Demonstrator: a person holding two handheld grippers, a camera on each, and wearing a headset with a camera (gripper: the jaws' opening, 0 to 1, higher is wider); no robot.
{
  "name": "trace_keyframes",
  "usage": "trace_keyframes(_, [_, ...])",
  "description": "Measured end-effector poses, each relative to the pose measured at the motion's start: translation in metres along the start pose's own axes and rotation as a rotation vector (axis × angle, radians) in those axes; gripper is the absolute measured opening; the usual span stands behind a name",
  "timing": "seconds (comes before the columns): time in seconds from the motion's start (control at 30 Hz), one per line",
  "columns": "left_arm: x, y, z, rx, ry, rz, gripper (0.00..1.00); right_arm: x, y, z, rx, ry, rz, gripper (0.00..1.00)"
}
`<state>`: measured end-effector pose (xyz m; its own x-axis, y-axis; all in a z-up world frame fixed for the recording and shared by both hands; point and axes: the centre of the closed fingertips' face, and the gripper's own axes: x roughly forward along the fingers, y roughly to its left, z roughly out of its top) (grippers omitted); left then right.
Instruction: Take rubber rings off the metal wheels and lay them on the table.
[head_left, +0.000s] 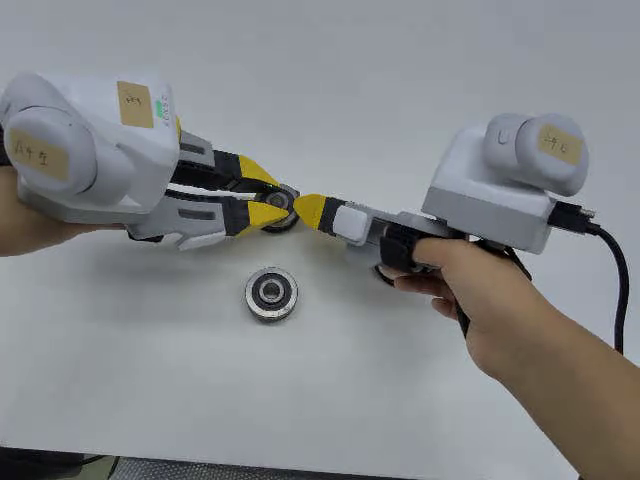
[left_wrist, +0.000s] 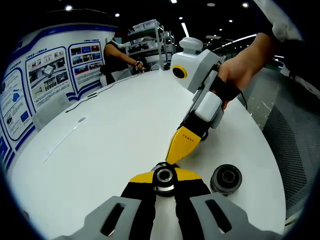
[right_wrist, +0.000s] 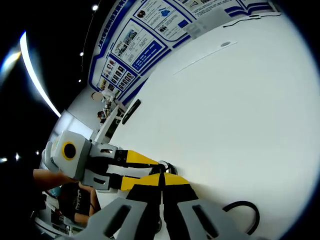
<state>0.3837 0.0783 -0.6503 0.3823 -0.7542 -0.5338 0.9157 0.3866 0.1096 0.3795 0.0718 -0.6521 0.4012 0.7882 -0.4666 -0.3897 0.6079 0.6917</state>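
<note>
- The small metal wheel with a black rubber ring (left_wrist: 164, 176) is clamped between the jaws of the left hand-held gripper (head_left: 268, 202).
- The right hand-held gripper (head_left: 312, 210), jaws pressed together, is set tip-first against the wheel's rim from the opposite side; whether rubber is pinched cannot be told.
- A second ringed wheel (head_left: 271, 293) lies on the white tabletop (head_left: 330, 90), toward its near edge.

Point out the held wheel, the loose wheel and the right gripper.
held wheel (left_wrist: 164, 176), left gripper view, its hub
loose wheel (head_left: 271, 293), head view, its hub
right gripper (head_left: 310, 210), head view, its yellow tips
</note>
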Motion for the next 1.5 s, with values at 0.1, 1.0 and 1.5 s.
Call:
trace_keyframes(0.1, [0.0,0.0,0.0,0.0,0.0,-0.001,0.13,0.001,-0.001,0.0,-0.003,0.005,-0.006,0.01])
trace_keyframes(1.0, [0.001,0.001,-0.001,-0.001,0.005,-0.003,0.13,0.008,0.011,0.005,-0.029,0.014,0.018,0.01])
trace_keyframes(1.5, [0.001,-0.001,-0.001,0.006,0.029,0.003,0.14,0.003,0.015,0.003,0.041,0.018,0.014,0.02])
